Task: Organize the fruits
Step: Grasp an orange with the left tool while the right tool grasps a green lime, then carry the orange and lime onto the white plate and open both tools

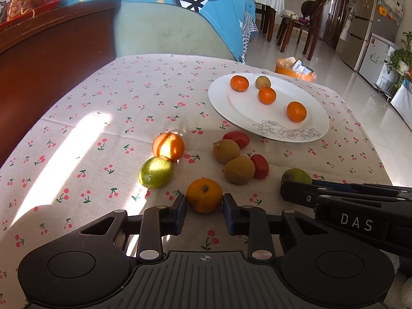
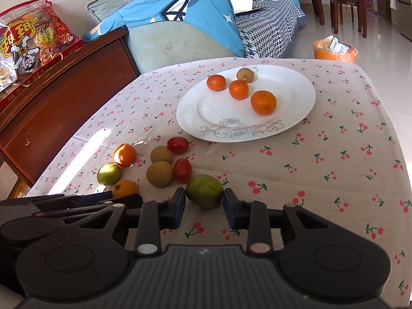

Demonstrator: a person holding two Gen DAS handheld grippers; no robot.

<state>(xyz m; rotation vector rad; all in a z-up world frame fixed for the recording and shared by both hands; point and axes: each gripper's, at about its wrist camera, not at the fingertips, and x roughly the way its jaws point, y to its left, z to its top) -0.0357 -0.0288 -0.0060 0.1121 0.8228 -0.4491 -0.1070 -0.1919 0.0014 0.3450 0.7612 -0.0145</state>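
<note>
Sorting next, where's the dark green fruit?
The dark green fruit sits between the right gripper fingers, right of the red tomato.

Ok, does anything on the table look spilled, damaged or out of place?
Nothing spilled or damaged. The plate sits flat holding four fruits; the rest lie loose on the tablecloth, unsorted, including the orange and green fruit.

A cherry-print tablecloth (image 2: 322,170) lies before a blue-draped sofa (image 2: 180,25), wooden cabinet (image 2: 64,82) and orange bin (image 2: 334,51).

green fruit (image 1: 296,176) half hidden behind right gripper (image 1: 322,195); jaw contact unclear
</note>
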